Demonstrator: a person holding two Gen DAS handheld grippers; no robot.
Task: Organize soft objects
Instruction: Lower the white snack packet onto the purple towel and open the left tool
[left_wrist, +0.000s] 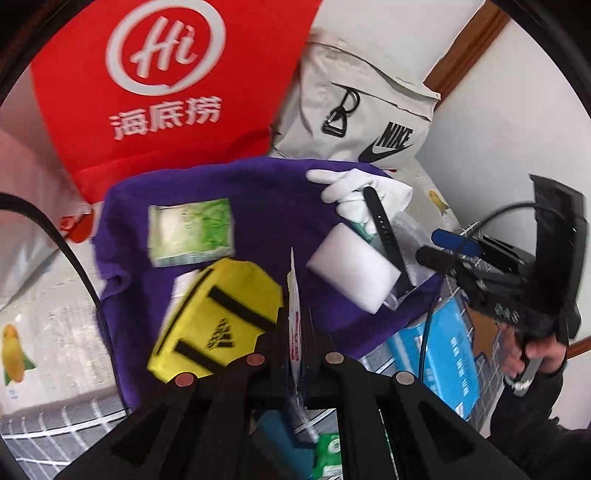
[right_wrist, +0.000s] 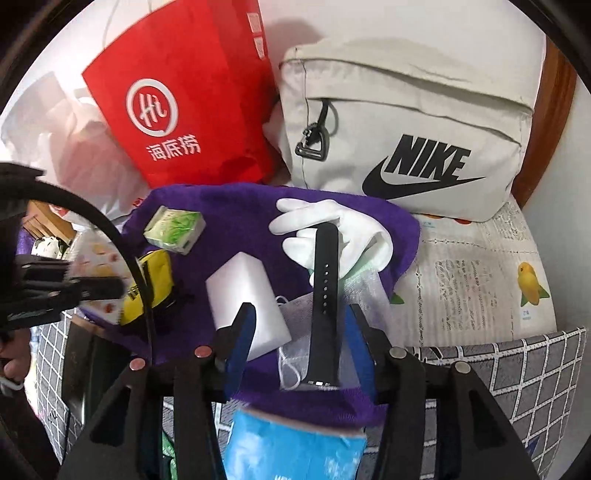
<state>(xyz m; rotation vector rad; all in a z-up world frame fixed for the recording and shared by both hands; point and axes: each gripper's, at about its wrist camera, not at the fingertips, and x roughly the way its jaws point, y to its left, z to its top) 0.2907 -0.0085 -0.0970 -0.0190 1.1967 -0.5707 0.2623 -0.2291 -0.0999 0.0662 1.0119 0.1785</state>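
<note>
Currently the left gripper (left_wrist: 295, 332) is clamped on a thin white packet with pink print (left_wrist: 294, 295), held edge-on above the purple towel (left_wrist: 266, 206). Its jaws are pressed together on the packet, near the yellow pouch (left_wrist: 218, 314) that lies on the towel's near-left part.

The right gripper (right_wrist: 299, 332) stands with its jaws apart; the black watch strap (right_wrist: 325, 306) lies between them, and neither blue pad is seen pressing on it. The strap rests on a clear bagged face mask (right_wrist: 295, 354) and reaches up across a white glove (right_wrist: 332, 229).

A white foam block (right_wrist: 247, 299) lies just beside the left-hand finger of the right gripper. A green tissue pack (right_wrist: 173, 229) sits towards the towel's far-left corner, apart from the other items.

The towel's far edge meets a red paper bag (right_wrist: 184, 92) and a beige Nike bag (right_wrist: 406, 129); there is little free room there. Its right edge ends on a printed sheet with yellow birds (right_wrist: 480, 280), which lies bare. A blue pack (right_wrist: 291, 450) lies under the towel's near edge, over a grey grid-pattern cover (right_wrist: 517, 369)
</note>
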